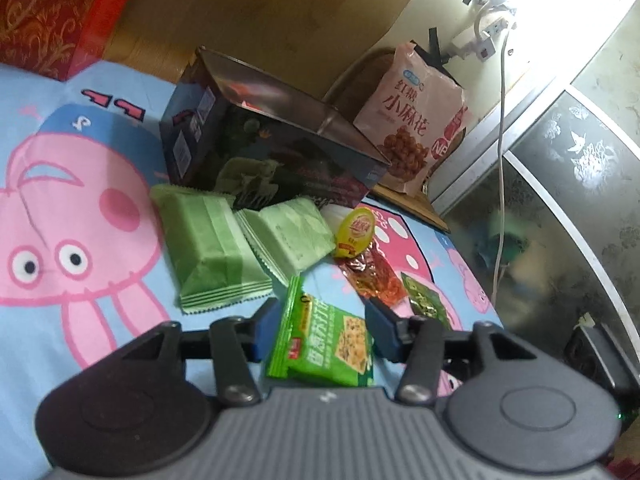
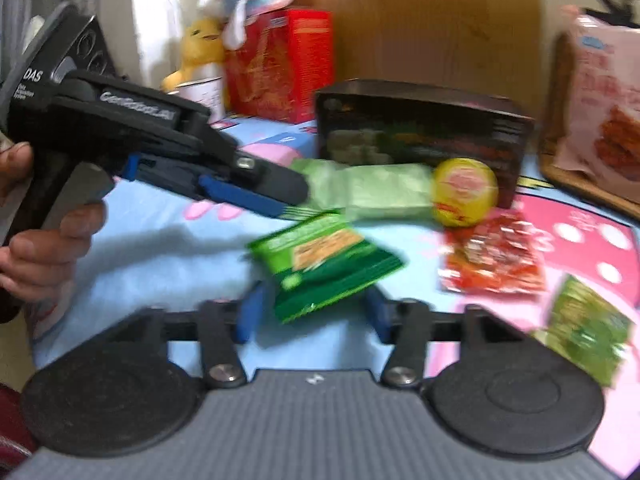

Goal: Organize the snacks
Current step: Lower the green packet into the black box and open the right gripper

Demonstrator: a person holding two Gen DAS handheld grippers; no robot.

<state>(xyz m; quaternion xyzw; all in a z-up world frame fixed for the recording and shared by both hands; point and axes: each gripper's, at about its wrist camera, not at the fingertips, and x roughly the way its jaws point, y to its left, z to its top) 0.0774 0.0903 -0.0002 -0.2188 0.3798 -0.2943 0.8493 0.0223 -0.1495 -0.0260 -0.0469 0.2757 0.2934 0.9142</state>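
Note:
A bright green cracker packet [image 1: 320,340] lies on the cartoon bedsheet between the open fingers of my left gripper [image 1: 320,330]. In the right wrist view the same packet [image 2: 324,260] lies between the open fingers of my right gripper [image 2: 312,314], and the left gripper [image 2: 276,204] hovers over its far edge. Two pale green packets [image 1: 212,248] [image 1: 288,240] lie beside an open dark box [image 1: 272,144]. A yellow jelly cup [image 1: 356,232], a red snack packet [image 1: 376,276] and a small dark green packet [image 1: 424,300] lie to the right.
A pink bag of fried twists [image 1: 420,116] leans on a wooden board at the back right. A red box [image 2: 280,64] and plush toys [image 2: 240,4] stand at the back. A white cable [image 1: 500,160] hangs by a glass door.

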